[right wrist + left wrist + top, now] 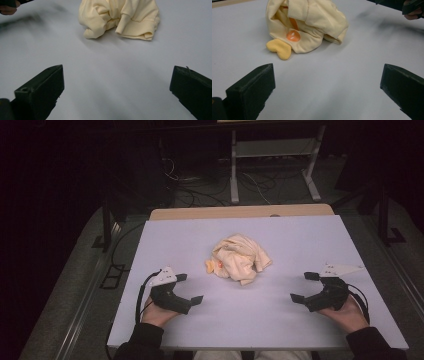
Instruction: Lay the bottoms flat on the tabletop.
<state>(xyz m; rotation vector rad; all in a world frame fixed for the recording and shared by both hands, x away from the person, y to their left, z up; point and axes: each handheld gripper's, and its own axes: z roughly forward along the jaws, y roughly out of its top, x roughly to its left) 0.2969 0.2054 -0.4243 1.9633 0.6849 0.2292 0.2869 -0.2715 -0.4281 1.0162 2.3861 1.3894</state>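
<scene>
Garment: a crumpled pale yellow garment (240,258) lies in a heap near the middle of the worktop (280,320), a little to the far side of both grippers.
Garment details: an orange round patch (293,36) and a yellow flap (279,48) stick out at its left edge; a ribbed cuff (123,25) and a ribbed hem show on the side that faces the right gripper.
Left gripper: the left gripper (189,288) rests on the near left part of the worktop, held by a hand (157,312); it is released, jaws spread wide with nothing between them, and points toward the garment, well apart from it.
Right gripper: the right gripper (305,286) rests on the near right part, held by the other hand (350,312); also released, jaws wide and empty, aimed at the garment and apart from it.
Worktop: pale lilac-grey, with a wooden edge (240,212) at the far side.
Floor: cables (200,190) and a metal frame (272,165) lie beyond the worktop in the dark.
</scene>
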